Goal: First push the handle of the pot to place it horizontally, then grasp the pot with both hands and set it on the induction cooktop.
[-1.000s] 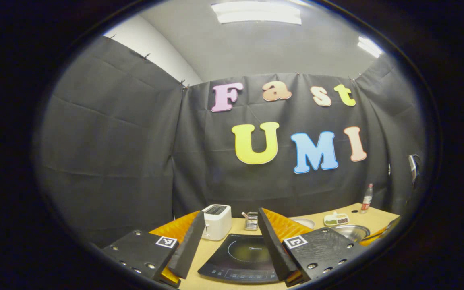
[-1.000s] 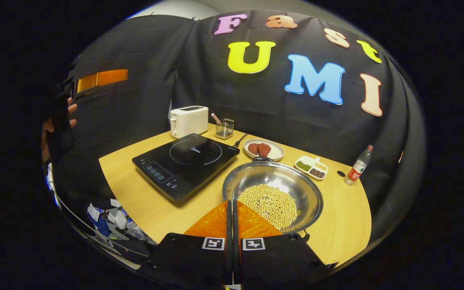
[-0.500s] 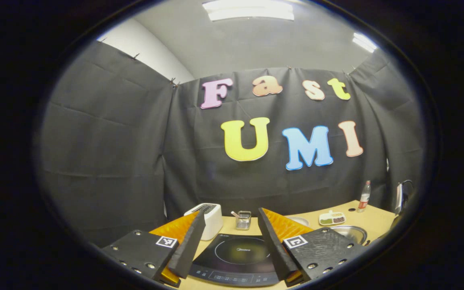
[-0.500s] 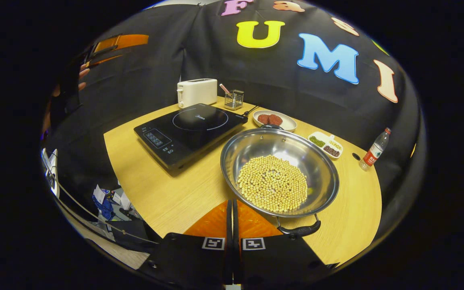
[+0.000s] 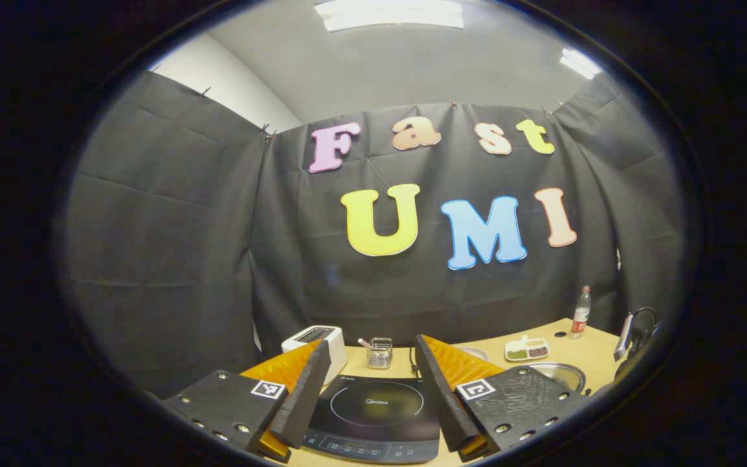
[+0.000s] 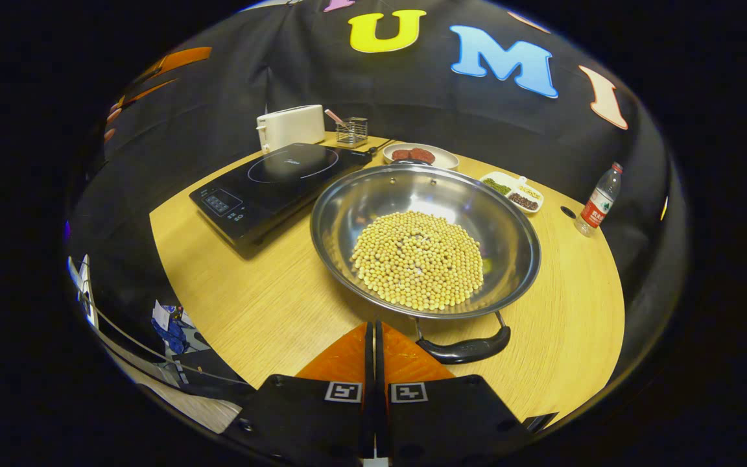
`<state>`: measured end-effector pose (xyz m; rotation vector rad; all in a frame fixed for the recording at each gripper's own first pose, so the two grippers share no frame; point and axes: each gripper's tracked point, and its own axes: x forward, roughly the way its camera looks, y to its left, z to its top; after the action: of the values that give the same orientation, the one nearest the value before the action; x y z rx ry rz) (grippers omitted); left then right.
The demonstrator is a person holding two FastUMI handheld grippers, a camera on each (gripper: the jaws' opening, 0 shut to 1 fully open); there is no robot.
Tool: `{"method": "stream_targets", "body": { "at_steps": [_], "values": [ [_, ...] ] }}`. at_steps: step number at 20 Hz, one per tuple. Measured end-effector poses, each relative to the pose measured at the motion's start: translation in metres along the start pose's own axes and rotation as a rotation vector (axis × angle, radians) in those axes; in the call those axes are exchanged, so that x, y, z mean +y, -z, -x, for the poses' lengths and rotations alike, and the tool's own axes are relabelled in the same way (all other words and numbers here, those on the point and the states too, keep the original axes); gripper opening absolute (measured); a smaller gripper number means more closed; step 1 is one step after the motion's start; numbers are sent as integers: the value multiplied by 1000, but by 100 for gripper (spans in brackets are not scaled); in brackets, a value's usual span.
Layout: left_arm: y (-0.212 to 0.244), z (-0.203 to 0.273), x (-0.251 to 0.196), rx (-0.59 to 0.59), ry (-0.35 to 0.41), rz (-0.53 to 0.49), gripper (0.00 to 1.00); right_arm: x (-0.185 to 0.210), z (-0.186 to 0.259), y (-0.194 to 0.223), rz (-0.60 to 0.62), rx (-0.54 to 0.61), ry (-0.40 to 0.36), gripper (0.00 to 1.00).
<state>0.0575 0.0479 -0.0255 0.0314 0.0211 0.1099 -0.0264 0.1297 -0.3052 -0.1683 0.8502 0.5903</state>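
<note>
The steel pot (image 6: 425,194) holds soybeans and stands on the wooden table (image 6: 250,305), to the right of the black induction cooktop (image 6: 276,178). Its near black handle (image 6: 467,347) points toward me, and the far handle (image 6: 412,162) sits at the back rim. My right gripper (image 6: 373,327) is shut with nothing in it, just left of the near handle and short of the rim. My left gripper (image 5: 372,342) is open and empty, held high in front of the cooktop (image 5: 377,415). The pot's rim (image 5: 558,373) shows past its right finger (image 5: 441,395).
A white toaster (image 6: 290,126) and a wire utensil holder (image 6: 351,130) stand behind the cooktop. A plate of red food (image 6: 420,155), a divided snack dish (image 6: 513,191) and a bottle (image 6: 597,201) sit behind and right of the pot. The table's front edge curves close below.
My right gripper moved forward and down toward the pot, bringing the near handle into view close by. The left gripper view drifted slightly right and upward; its fingers stayed open.
</note>
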Motion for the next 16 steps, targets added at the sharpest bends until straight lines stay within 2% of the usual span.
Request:
{"method": "stream_targets", "body": {
  "at_steps": [1, 2, 7, 8, 11, 15, 16],
  "values": [
    [-1, -1, -2, 0, 2, -2, 82, -2, 0, 1, -24, 2, 1, 2],
    [-2, -2, -4, 0, 4, -2, 77, -2, 1, 0, -54, -2, -4, 0],
    [-4, -8, -17, -4, 20, -4, 77, -20, 1, 5, -81, 0, 34, 2],
    [-3, -8, -18, -5, 22, -4, 80, -25, 1, 6, -82, 4, 45, 2],
    [-3, -11, -24, -3, 27, 3, 78, -39, 3, 9, -98, 8, 73, 2],
    [-1, -14, -30, 0, 31, 1, 82, -59, 3, 9, -110, 15, 109, 2],
    [-1, -16, -31, -1, 32, 0, 80, -64, 3, 8, -115, 15, 118, 2]
  ]
}}
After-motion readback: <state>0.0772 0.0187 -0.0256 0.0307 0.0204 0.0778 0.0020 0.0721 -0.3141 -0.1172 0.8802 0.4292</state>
